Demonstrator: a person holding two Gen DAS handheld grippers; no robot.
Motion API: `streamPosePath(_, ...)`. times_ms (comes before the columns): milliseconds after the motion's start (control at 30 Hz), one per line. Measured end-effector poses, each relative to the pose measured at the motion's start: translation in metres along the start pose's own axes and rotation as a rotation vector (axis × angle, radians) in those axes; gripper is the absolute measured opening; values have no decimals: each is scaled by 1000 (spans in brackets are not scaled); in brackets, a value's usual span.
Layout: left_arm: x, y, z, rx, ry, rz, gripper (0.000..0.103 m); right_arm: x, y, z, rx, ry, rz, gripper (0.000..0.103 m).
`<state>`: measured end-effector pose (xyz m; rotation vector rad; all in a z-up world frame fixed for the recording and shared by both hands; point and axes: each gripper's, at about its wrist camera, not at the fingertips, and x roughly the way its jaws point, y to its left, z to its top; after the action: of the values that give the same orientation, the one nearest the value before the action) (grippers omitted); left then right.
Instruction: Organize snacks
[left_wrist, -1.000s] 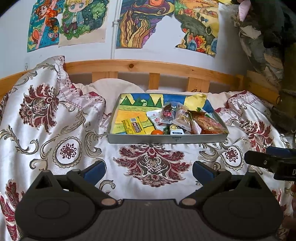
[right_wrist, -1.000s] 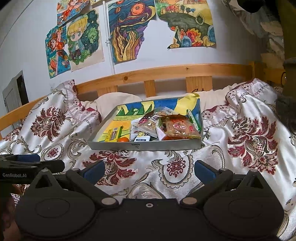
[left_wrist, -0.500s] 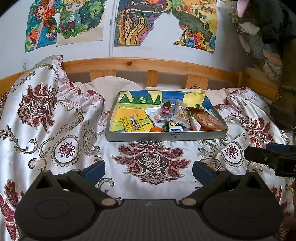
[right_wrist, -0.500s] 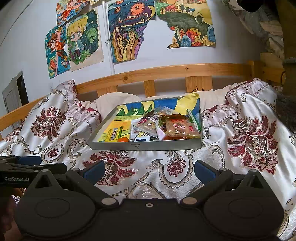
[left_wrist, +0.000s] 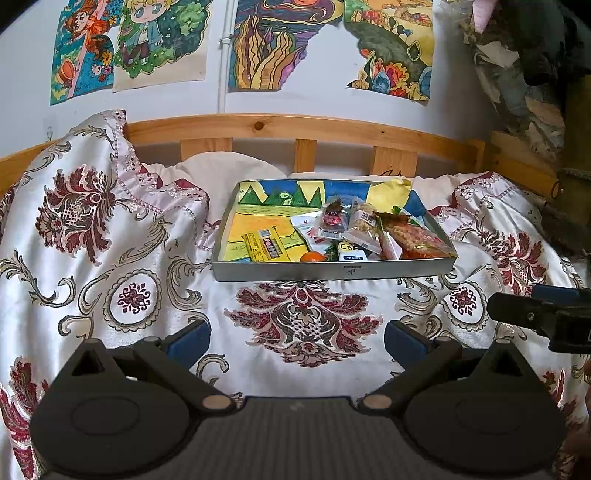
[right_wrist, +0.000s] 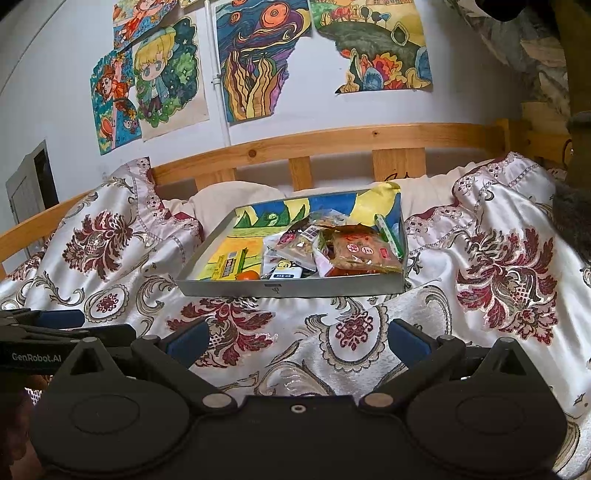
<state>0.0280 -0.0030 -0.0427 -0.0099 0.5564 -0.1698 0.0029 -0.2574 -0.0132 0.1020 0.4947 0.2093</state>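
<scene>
A shallow grey tray (left_wrist: 332, 271) (right_wrist: 291, 288) lined with a painted picture rests on the bed ahead. Several snack packets are heaped in its right half, the largest a red-orange bag (left_wrist: 415, 236) (right_wrist: 364, 253). A yellow snack bar (left_wrist: 264, 245) (right_wrist: 225, 266) lies in the left half, and a small orange (left_wrist: 312, 256) (right_wrist: 247, 275) sits at the front wall. My left gripper (left_wrist: 297, 338) is open and empty, well short of the tray. My right gripper (right_wrist: 297, 338) is also open and empty, level with it to the right.
A white satin bedspread (left_wrist: 110, 258) with red floral medallions covers the bed. Behind the tray run a pillow (left_wrist: 229, 173) and a wooden bed rail (left_wrist: 295, 129). Drawings hang on the wall (right_wrist: 251, 66). A cluttered wooden frame (left_wrist: 546, 110) stands at the right.
Both grippers have edged slightly forward toward the tray, so it sits a little lower and nearer in the left view. Both stay open and empty.
</scene>
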Motion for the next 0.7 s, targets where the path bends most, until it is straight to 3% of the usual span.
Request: streamPosePath(700, 0, 1, 1, -5, 6, 0, 102, 0, 0, 0, 1, 3, 5, 102)
